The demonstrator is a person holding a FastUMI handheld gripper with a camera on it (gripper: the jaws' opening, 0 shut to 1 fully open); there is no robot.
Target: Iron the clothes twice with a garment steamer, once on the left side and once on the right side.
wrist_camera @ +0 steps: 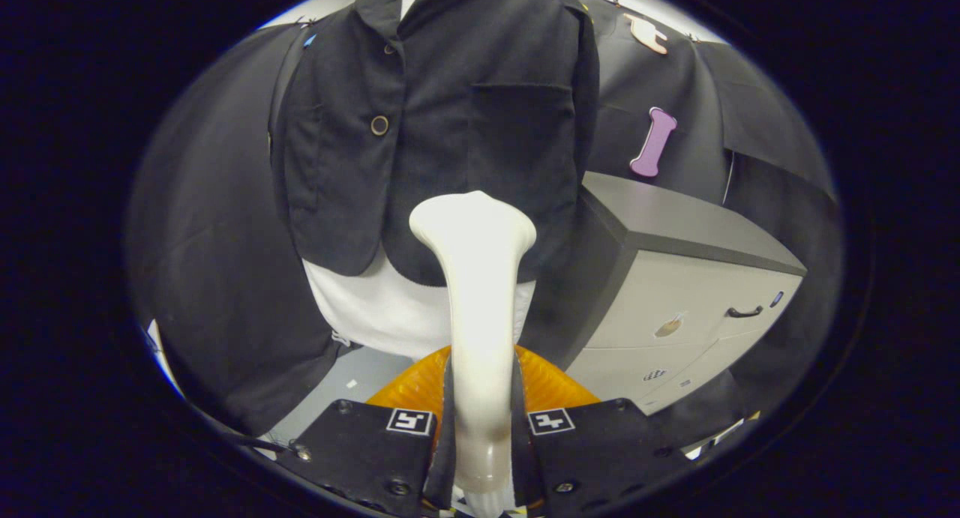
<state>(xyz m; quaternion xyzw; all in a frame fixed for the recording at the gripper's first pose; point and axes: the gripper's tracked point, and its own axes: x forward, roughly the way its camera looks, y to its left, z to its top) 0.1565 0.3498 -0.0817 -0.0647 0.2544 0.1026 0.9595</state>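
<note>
Steamer: cream garment steamer (474, 308) held between the fingers, its long axis running straight ahead from them toward the clothes; the flared head (the far end) points at the lower hem of the jacket.
Hand-held gripper: hand-held gripper (480, 428) pinching the steamer's handle, one finger pressed on each side.
Clothes: dark jacket (442, 121) hanging upright over a white shirt (382, 308), far beyond the fingers; a round button (379, 125) sits on its left front.
Head contact: cannot tell whether the head touches the fabric.
Cabinet: grey drawer cabinet (675, 300) just right of the clothes.
</note>
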